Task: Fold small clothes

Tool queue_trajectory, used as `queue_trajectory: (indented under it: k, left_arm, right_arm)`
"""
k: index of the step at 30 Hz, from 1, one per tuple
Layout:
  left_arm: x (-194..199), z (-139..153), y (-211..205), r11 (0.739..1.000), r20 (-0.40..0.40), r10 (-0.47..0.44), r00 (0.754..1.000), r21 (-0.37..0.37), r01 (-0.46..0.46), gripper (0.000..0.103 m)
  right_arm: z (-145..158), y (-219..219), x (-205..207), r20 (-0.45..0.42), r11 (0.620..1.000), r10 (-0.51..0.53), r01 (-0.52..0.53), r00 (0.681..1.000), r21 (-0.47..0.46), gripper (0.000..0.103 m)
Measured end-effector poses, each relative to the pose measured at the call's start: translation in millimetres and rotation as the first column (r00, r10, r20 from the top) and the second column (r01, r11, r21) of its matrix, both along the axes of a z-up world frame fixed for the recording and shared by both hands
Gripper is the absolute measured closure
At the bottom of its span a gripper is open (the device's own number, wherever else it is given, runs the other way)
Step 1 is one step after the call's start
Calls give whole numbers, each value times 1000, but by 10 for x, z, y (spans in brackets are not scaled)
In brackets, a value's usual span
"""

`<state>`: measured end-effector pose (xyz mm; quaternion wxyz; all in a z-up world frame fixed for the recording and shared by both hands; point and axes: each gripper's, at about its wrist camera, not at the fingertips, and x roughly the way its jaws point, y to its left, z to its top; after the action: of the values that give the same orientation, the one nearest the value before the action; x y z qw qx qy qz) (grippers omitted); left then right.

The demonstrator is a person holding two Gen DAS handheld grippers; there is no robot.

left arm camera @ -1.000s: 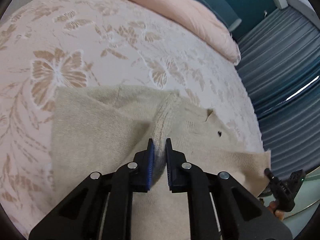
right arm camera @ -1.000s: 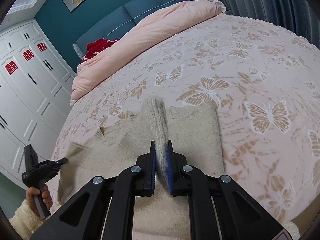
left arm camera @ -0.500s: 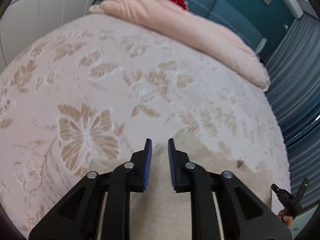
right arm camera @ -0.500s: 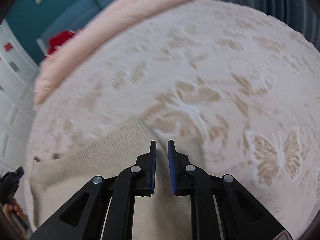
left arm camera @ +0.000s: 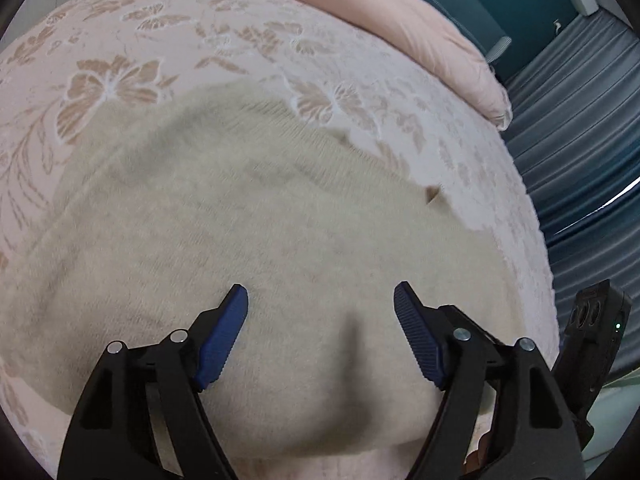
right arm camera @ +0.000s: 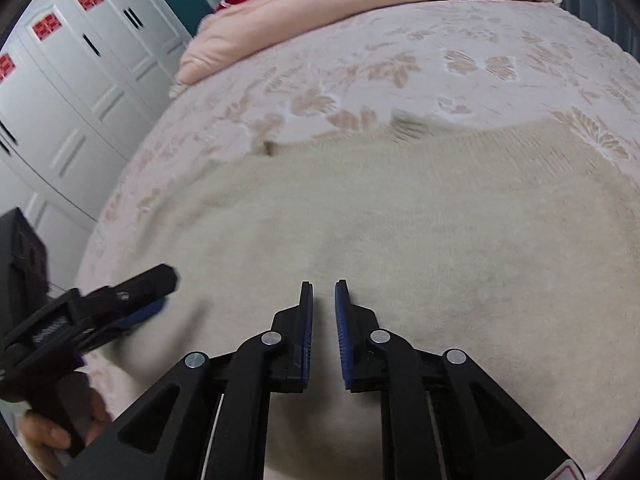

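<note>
The left hand-held gripper (left arm camera: 321, 300) hangs over a beige knitted garment (left arm camera: 256, 216) with its blue-padded fingers (left arm camera: 222, 332) spread wide apart and nothing between them. The garment lies flat on the bed (left arm camera: 168, 36), spreading out ahead of and beneath both tools, and its far edge ends short of the pink duvet (left arm camera: 400, 16) rolled up beyond. The right hand-held gripper (right arm camera: 322, 292) sits low over the same garment (right arm camera: 400, 232), its fingers drawn near each other with a narrow gap between the pads, holding no cloth. To its left the other tool (right arm camera: 154, 304) shows side-on, just above the knit. White wardrobe doors (right arm camera: 68, 92) stand further left, past the bed's edge.
</note>
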<state>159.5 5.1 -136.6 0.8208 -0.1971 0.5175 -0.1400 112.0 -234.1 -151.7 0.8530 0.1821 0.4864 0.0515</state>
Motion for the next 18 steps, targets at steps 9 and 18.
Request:
queue_trajectory:
  k: [9, 18]
  left_arm:
    - [-143, -120, 287, 1000, 43, 6, 999, 22, -7, 32]
    - [-334, -128, 802, 991, 26, 131, 991, -19, -130, 39]
  right_arm:
    - [-102, -1185, -771, -64, 955, -266, 253, 962, -155, 103]
    - [514, -658, -576, 63, 990, -138, 135, 989, 44, 87]
